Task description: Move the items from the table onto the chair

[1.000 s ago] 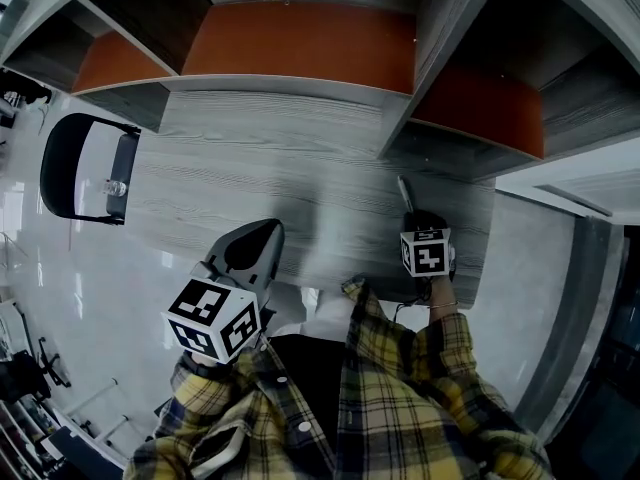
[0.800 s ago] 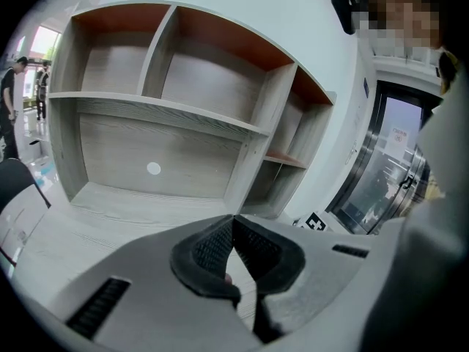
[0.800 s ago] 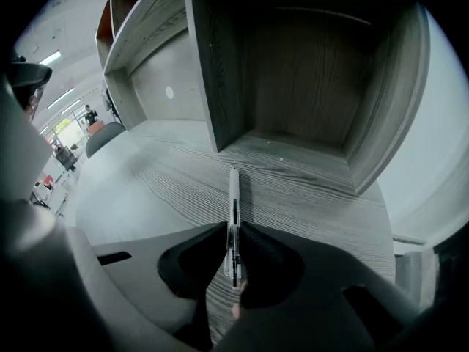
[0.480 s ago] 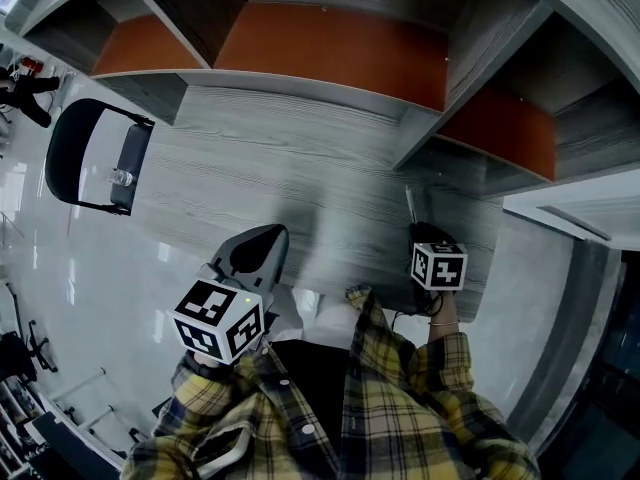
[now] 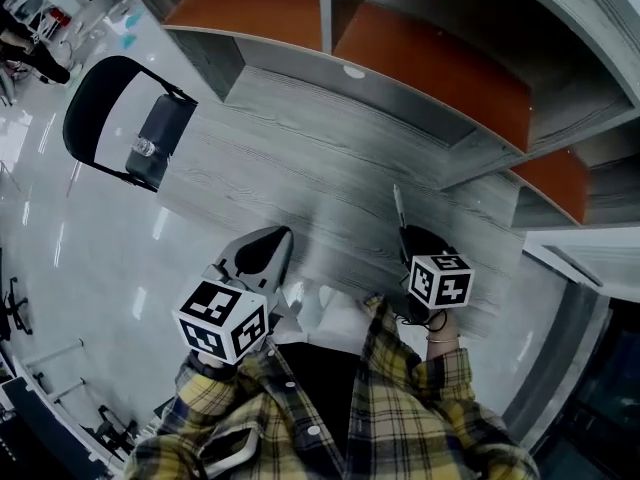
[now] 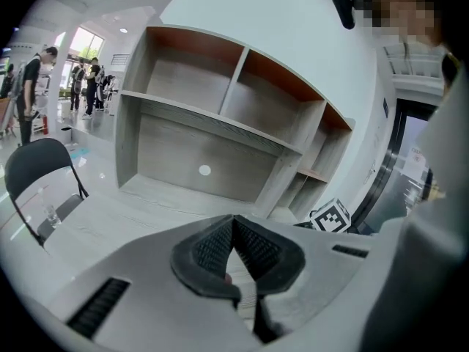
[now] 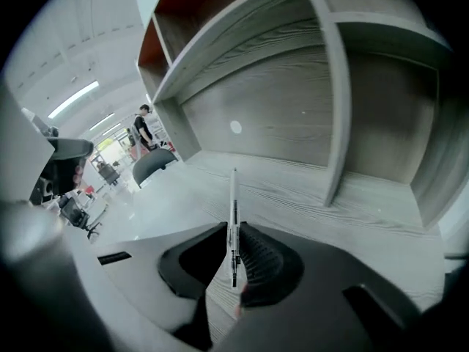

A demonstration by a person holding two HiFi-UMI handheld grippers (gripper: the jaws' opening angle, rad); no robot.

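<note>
**A:** Where was the pen [image 7: 234, 196] when you looked?

**B:** In the right hand-held gripper [image 7: 233, 235]. Its 2 jaws were pinched narrow on the pen's lower part. The rest of it stuck out forward past the tips, over the grey desk [image 5: 300, 168] near its front edge.

**A:** And the left hand-held gripper [image 6: 234, 224]?

**B:** Its jaws were pressed together with nothing between them. It hung at the desk's front edge, to the left of the other and apart from it.

**A:** The chair [image 5: 95, 108]?

**B:** Black, standing off the desk's left end on the shiny floor [image 5: 90, 258]. 1 small clear item [image 5: 143, 148] sat on its seat. The pen was well apart from it.

**A:** What stood behind?

**B:** A shelf unit [image 5: 430, 68] along the desk's back, with orange rear panels.
</note>
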